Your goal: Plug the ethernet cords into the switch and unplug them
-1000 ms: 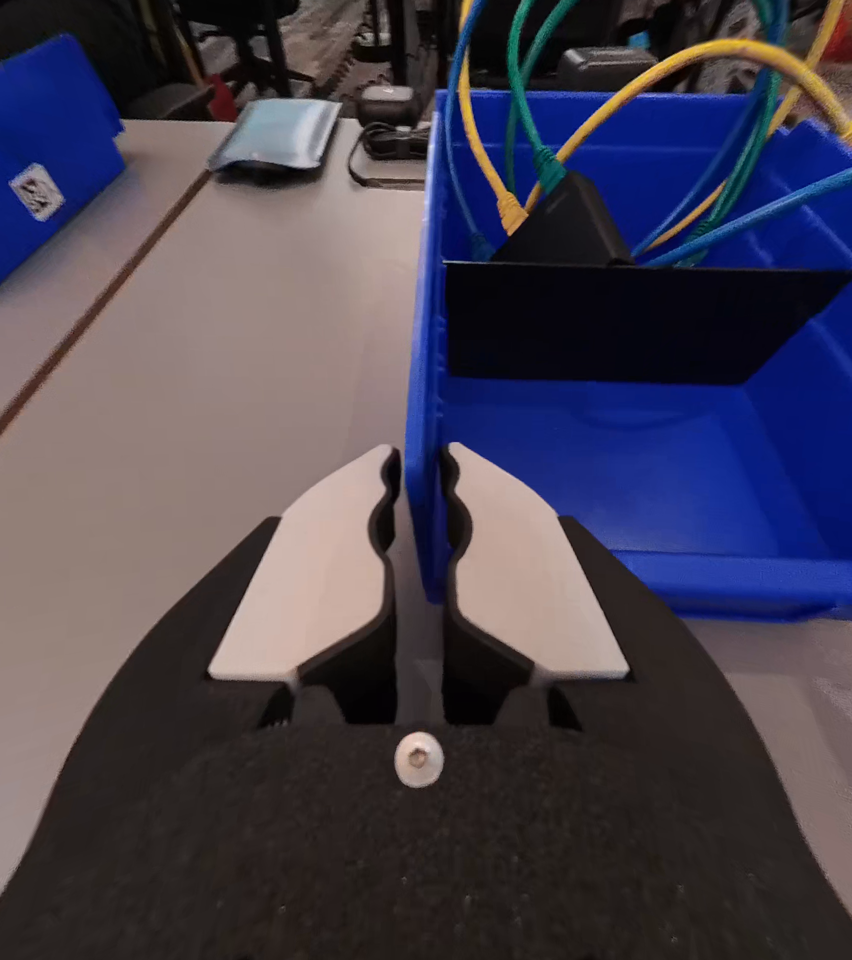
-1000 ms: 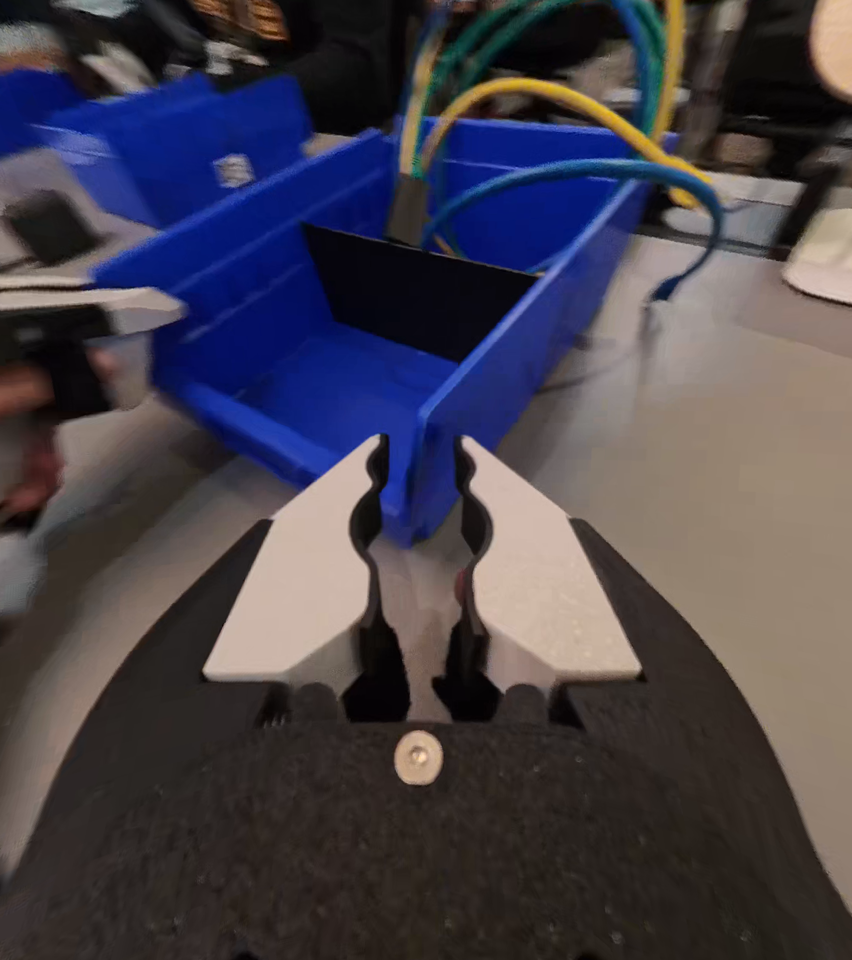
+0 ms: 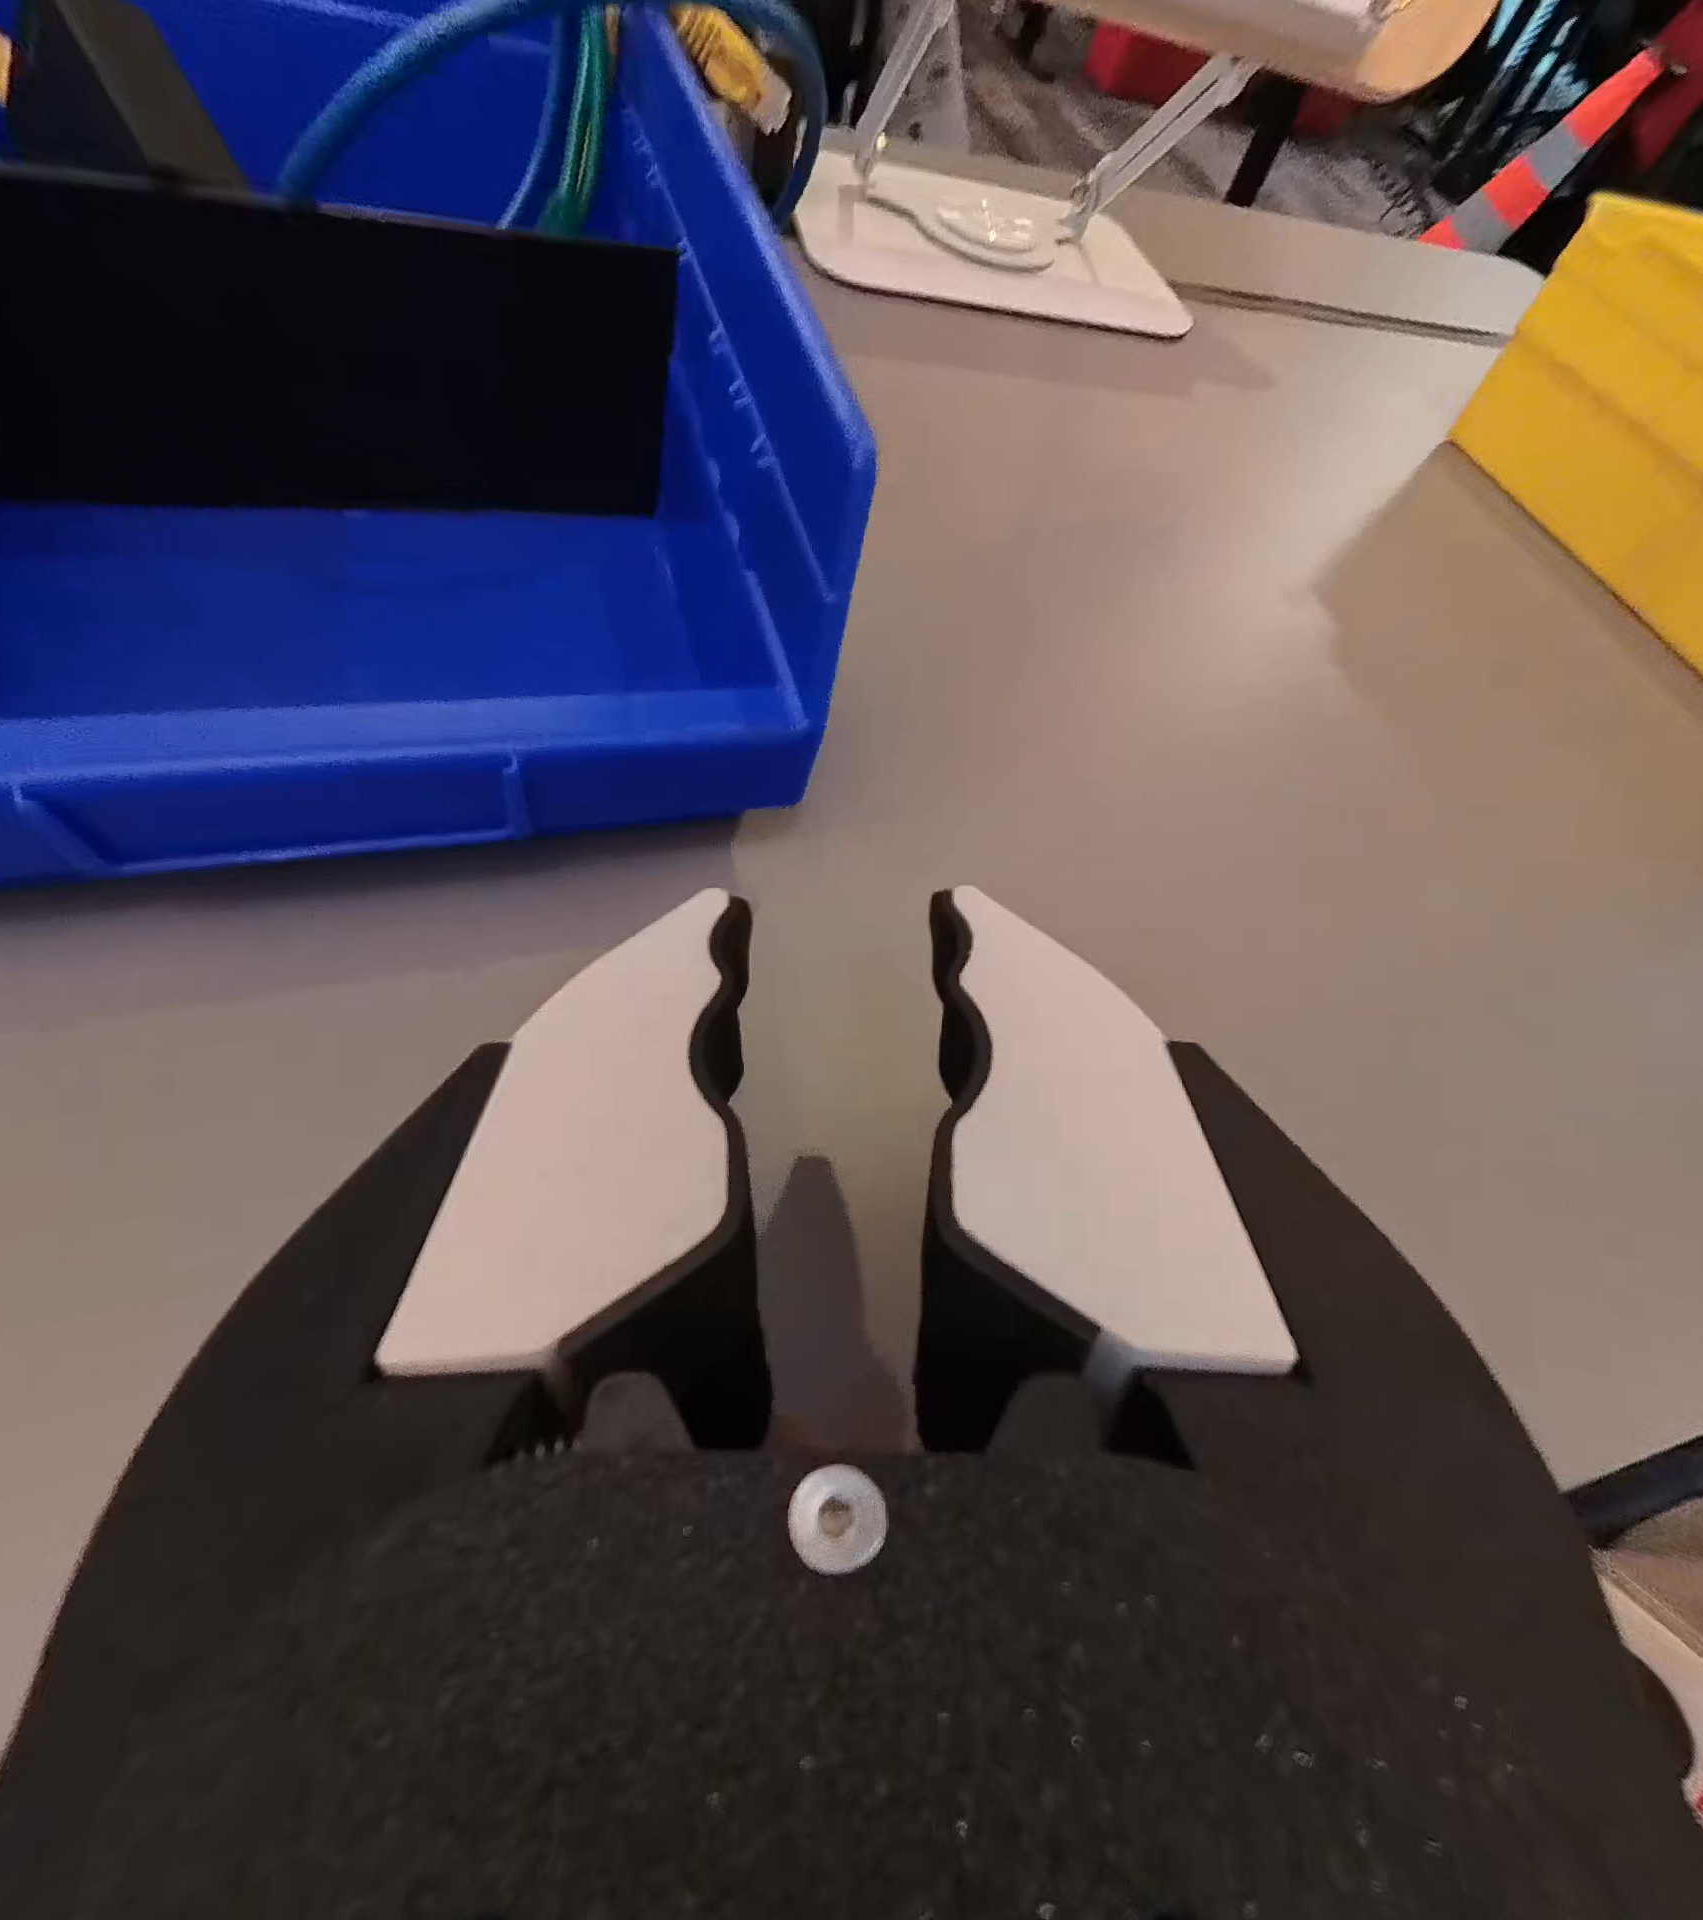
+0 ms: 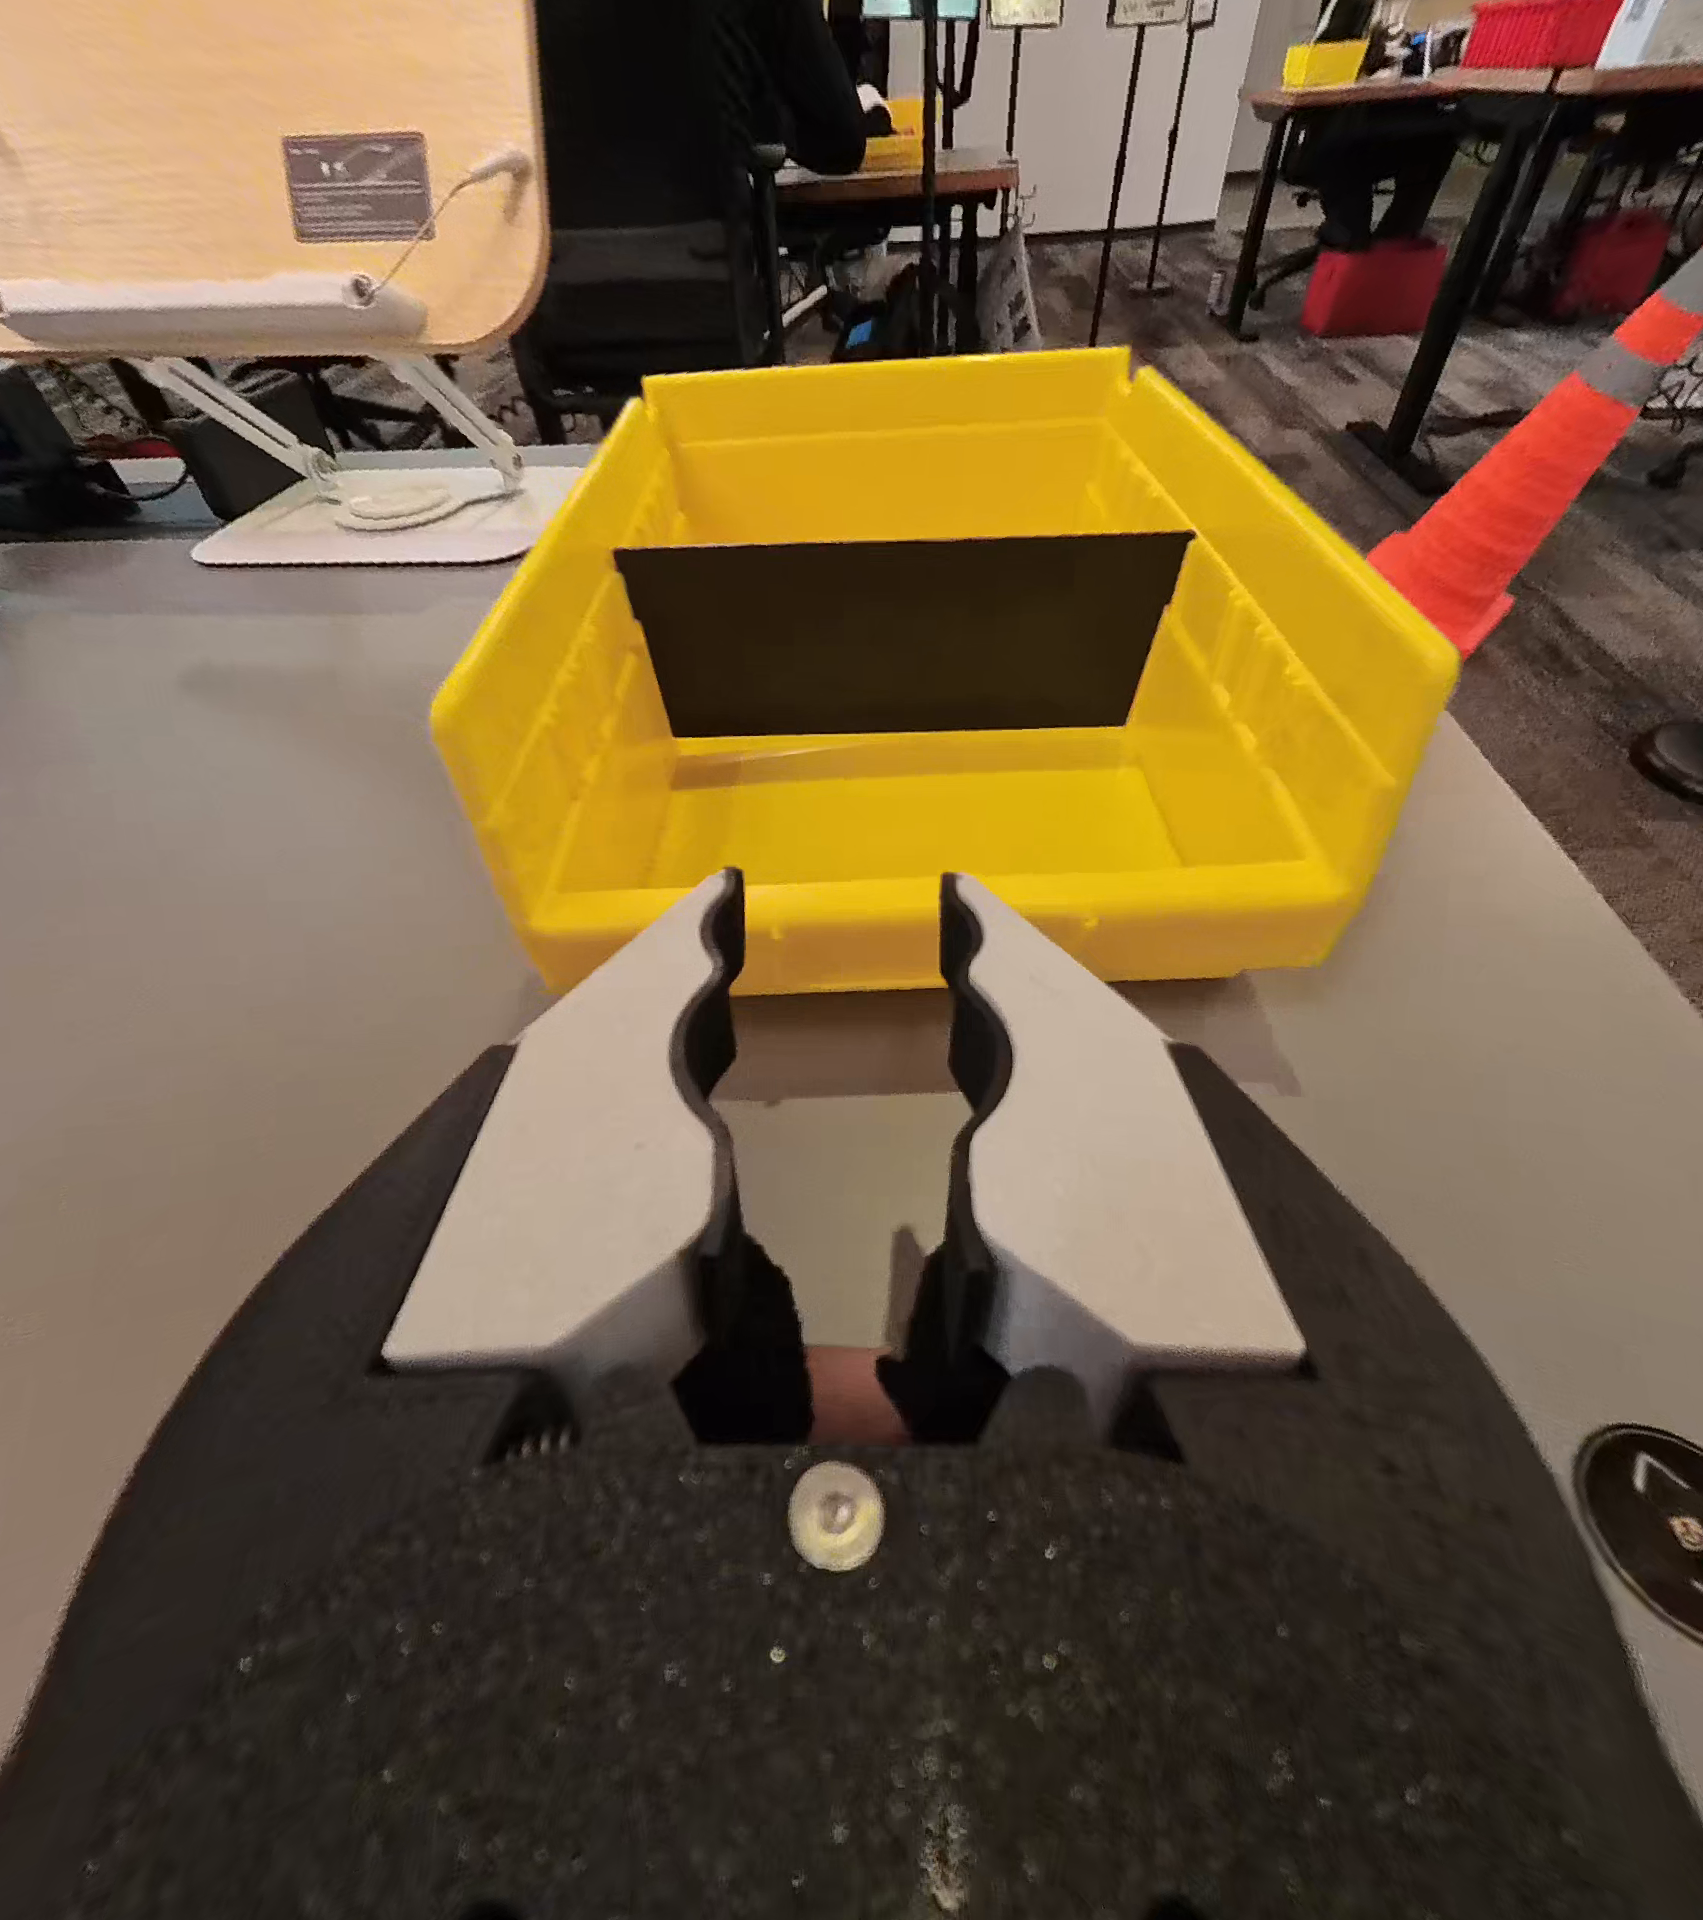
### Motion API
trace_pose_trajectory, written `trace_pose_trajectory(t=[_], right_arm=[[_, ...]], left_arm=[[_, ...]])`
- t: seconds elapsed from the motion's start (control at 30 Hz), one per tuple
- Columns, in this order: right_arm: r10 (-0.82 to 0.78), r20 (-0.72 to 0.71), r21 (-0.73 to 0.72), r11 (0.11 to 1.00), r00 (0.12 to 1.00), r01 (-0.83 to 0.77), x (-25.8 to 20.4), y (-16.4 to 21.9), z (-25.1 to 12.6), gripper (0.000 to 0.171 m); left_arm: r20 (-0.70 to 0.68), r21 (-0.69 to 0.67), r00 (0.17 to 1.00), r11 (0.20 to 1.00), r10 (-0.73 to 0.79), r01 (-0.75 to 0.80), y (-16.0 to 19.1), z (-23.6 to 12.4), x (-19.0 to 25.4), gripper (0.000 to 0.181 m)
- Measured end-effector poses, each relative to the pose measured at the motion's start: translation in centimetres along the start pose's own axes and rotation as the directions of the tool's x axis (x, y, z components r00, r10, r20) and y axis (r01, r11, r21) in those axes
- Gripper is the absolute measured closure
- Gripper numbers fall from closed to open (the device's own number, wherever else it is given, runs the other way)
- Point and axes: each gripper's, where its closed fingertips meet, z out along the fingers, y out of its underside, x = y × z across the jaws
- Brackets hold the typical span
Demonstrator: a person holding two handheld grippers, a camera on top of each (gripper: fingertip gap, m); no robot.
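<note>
The left gripper (image 3: 839, 914) hovers over bare grey desk (image 3: 1190, 727), its fingers (image 3: 608, 1132) apart with nothing between them. Open surface stretches ahead and to the right, bounded by the blue bin (image 3: 785, 436) on the left and one corner of a yellow bin (image 3: 1657, 436) on the right. The blue bin's front lip lies just ahead and left of the fingertips. A black divider (image 3: 286, 374) splits it in two: the near compartment holds nothing, and behind the divider sit the ethernet cords (image 3: 566, 135), blue, green and yellow, beside a dark block (image 3: 99, 94) that is probably the switch; which plugs are seated cannot be told. One yellow plug (image 3: 743, 73) hangs over the far wall.

The right gripper (image 4: 842, 894) faces the yellow bin (image 4: 1387, 644), fingers likewise apart and holding nothing, tips just short of its front lip. That bin also has one black divider (image 4: 899, 634), and its near compartment is bare. The desk's right edge (image 4: 1553, 883) drops off close beside it, with an orange cone (image 4: 1553, 416) on the floor beyond.
</note>
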Motion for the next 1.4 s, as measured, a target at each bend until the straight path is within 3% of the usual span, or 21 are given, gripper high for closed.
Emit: trace_pose_trajectory(t=[0.17, 0.27, 0.4, 0.57, 0.77, 0.97, 1.0, 1.07, 1.13, 1.27, 1.4], right_arm=[[-0.002, 0.033, -0.026, 1.0, 0.999, 0.003, -0.8, 0.6, 0.6, 0.134], [0.029, 0.047, -0.045, 0.999, 0.998, -0.026, -0.8, 1.0, 0.8, 0.134], [0.069, 0.077, -0.056, 0.996, 0.995, -0.065, -1.1, 1.1, 0.9, 0.134], [0.068, 0.091, -0.067, 0.996, 0.994, -0.062, -1.6, 1.2, 1.0, 0.134], [0.092, 0.093, -0.077, 0.993, 0.991, -0.085, -1.4, 1.4, 1.0, 0.134], [0.121, 0.108, -0.1, 0.989, 0.987, -0.11, -1.5, 1.8, 1.1, 0.134], [0.118, 0.111, -0.101, 0.989, 0.987, -0.107, -1.6, 1.8, 1.2, 0.134], [0.11, 0.117, -0.107, 0.989, 0.987, -0.098, -1.7, 1.9, 1.3, 0.134], [0.107, 0.12, -0.112, 0.989, 0.987, -0.093, -1.8, 2.0, 1.3, 0.134], [0.119, 0.116, -0.1, 0.989, 0.986, -0.108, -1.6, 1.8, 1.3, 0.134], [0.128, 0.129, -0.067, 0.99, 0.983, -0.12, -1.8, 1.1, 1.1, 0.134]], left_arm=[[-0.126, 0.088, 0.99, 0.995, 0.056, -0.045, -4.3, -1.4, -0.4, 0.149], [-0.187, 0.006, 0.977, 0.994, 0.106, -0.107, -7.9, -1.2, -2.4, 0.143], [-0.133, -0.179, 0.945, 0.931, 0.298, -0.319, -12.2, 2.0, -7.3, 0.138], [0.037, -0.412, 0.987, 0.903, 0.154, -0.125, -15.6, 9.1, -14.2, 0.138], [0.122, -0.564, 0.992, 0.825, 0.029, 0.045, -15.2, 14.0, -18.2, 0.12], [0.194, -0.627, 0.977, 0.778, 0.094, 0.049, -15.4, 16.3, -19.9, 0.13], [0.202, -0.635, 0.976, 0.769, 0.082, 0.067, -15.3, 16.6, -20.3, 0.134], [0.142, -0.648, 0.989, 0.753, -0.032, 0.118, -14.9, 17.3, -19.4, 0.161], [0.141, -0.646, 0.988, 0.75, -0.069, 0.144, -14.9, 17.4, -19.3, 0.164], [0.127, -0.597, 0.992, 0.797, -0.015, 0.088, -16.1, 16.9, -19.2, 0.168], [0.094, -0.453, 0.994, 0.892, 0.062, -0.013, -20.6, 14.6, -17.8, 0.168]])
